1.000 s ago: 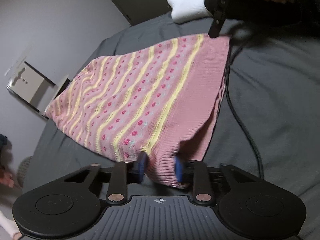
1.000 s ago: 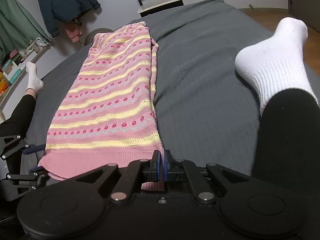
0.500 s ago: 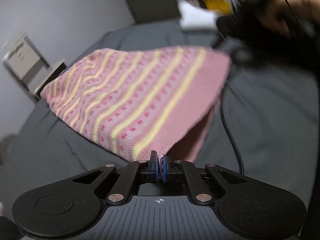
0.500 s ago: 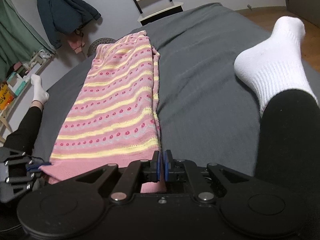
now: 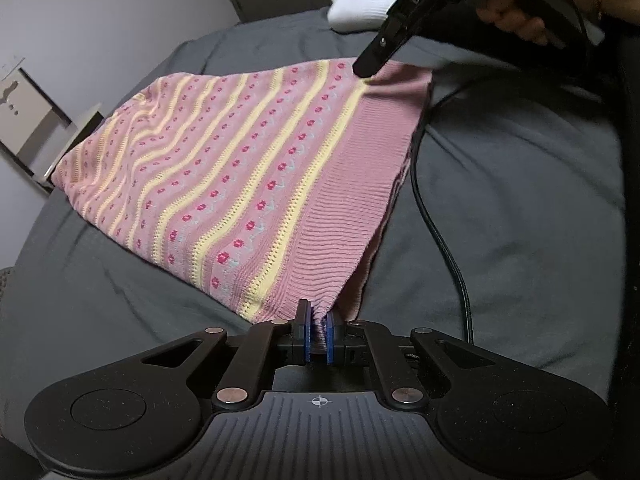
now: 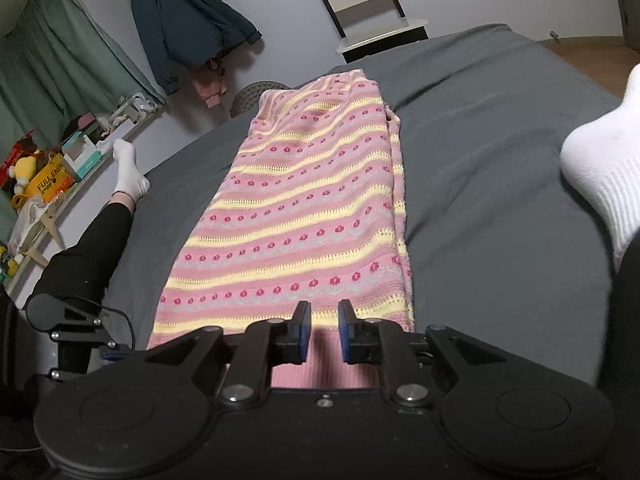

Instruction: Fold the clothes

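Folding: pink striped sweater (image 5: pixel 248 168), lying on the grey bed (image 5: pixel 520 200); I judge the lengthwise folds done, the crosswise fold still to come.
Sweater position: a long narrow strip on the bed, ribbed hem (image 6: pixel 320 364) toward me, the other end far off near the chair (image 6: pixel 368 4).
Long axis: runs straight away from the right gripper, seen from its camera; stripes lie across that axis.
Left gripper (image 5: pixel 319 334): pads pressed together on the near hem corner, which is bunched between them and lifted a little off the bed.
Right gripper (image 6: pixel 323 330): jaws apart, holding nothing; the hem lies in the gap and beneath it. From the left camera its tip sits at the opposite hem corner, touching or just above the knit, I cannot tell which.
Key relation: both grippers sit at the same short edge, one at each corner; the whole length of the sweater lies ahead of them.
Nearer hand: left already has its corner; right is at its own corner but ungripped.
Next, my judgement: right must pinch its corner, then both carry the hem forward along the axis.
Risk: uneven lift would skew the fold.
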